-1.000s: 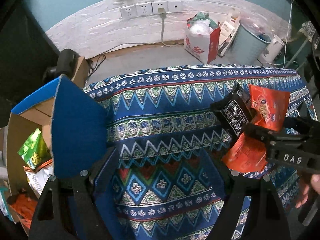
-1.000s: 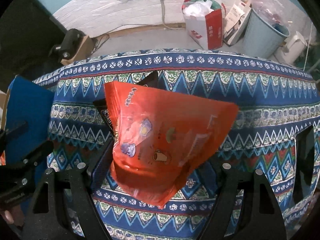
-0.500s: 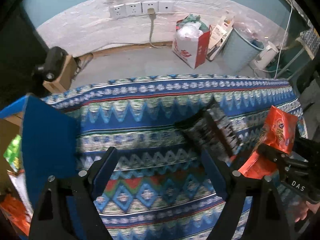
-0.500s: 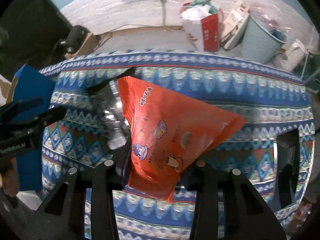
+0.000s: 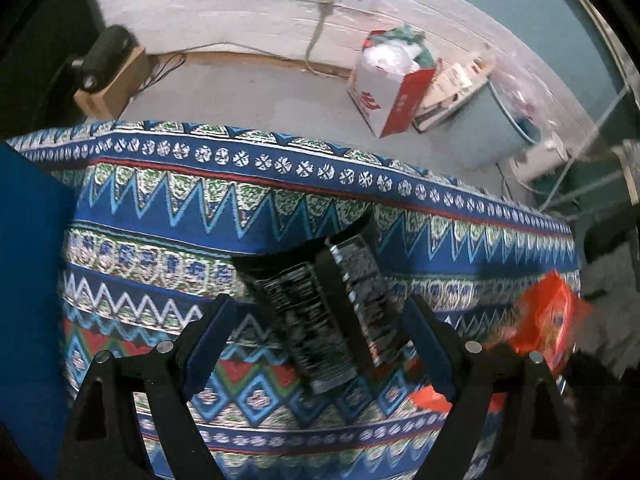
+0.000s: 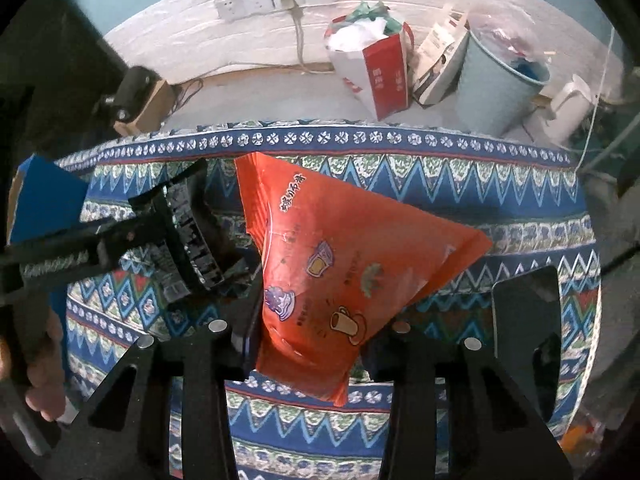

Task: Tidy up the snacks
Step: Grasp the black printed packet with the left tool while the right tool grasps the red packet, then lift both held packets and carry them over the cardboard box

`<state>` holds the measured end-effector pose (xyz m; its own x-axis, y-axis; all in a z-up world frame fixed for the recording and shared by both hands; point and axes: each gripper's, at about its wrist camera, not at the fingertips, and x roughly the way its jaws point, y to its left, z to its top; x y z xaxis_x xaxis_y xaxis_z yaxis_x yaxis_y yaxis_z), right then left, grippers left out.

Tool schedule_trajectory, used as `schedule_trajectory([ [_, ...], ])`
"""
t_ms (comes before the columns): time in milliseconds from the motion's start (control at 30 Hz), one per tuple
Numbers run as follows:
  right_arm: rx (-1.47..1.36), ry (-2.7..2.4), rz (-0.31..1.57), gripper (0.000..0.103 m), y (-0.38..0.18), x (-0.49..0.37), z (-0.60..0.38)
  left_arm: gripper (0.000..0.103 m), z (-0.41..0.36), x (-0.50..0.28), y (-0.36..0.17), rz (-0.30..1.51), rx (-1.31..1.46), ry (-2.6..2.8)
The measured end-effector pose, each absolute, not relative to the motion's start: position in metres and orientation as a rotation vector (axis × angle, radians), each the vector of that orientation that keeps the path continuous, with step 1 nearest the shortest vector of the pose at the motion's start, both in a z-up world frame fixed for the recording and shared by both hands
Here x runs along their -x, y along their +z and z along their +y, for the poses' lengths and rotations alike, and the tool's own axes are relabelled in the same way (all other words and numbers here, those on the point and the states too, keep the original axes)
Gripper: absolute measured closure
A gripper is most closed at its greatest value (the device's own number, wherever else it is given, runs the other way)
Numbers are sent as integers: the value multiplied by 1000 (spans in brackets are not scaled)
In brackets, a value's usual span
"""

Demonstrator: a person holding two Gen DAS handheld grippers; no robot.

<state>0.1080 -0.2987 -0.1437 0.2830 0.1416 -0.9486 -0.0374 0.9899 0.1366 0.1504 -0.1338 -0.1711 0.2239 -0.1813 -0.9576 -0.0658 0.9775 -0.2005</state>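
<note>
A black snack packet (image 5: 328, 308) lies on the patterned tablecloth (image 5: 168, 216). My left gripper (image 5: 318, 344) hangs over it, open, with a blue pad on either side and neither touching it. In the right wrist view, that left gripper (image 6: 188, 220) straddles the black packet (image 6: 192, 256), and a hand (image 6: 44, 360) holds its handle. My right gripper (image 6: 310, 340) is shut on the lower end of an orange snack bag (image 6: 340, 272), held just above the cloth. The orange bag (image 5: 548, 320) also shows, blurred, at the right edge of the left wrist view.
A blue box flap (image 5: 32, 260) stands at the table's left end. A flat black object (image 6: 524, 312) lies on the cloth at the right. On the floor beyond the table are a red-and-white paper bag (image 6: 376, 68), a pale blue bin (image 6: 496, 84), a white kettle (image 6: 568, 108) and a small cardboard box (image 5: 112, 88).
My right gripper closed on the orange bag and carried it right, away from the black packet. My left gripper moved right from the box to over the black packet.
</note>
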Motion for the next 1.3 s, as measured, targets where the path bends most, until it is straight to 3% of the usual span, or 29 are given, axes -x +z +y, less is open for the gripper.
schedule_trajectory([
  [467,-101,125,1302,65,-154,-114,-313,17,-177,-154,-204,1421,46,-66],
  [500,-106,125,1304,65,-155,-113,-315,18,-178,-151,-207,1421,27,-85],
  [567,-114,125,1303,65,-155,-113,-316,33,-179,-148,-206,1399,-4,-96],
  [600,-113,125,1302,65,-154,-112,-317,36,-179,-146,-204,1383,-20,-106],
  [1300,-23,161,1246,65,-127,-105,-292,36,-137,-111,-150,1273,-140,-150],
])
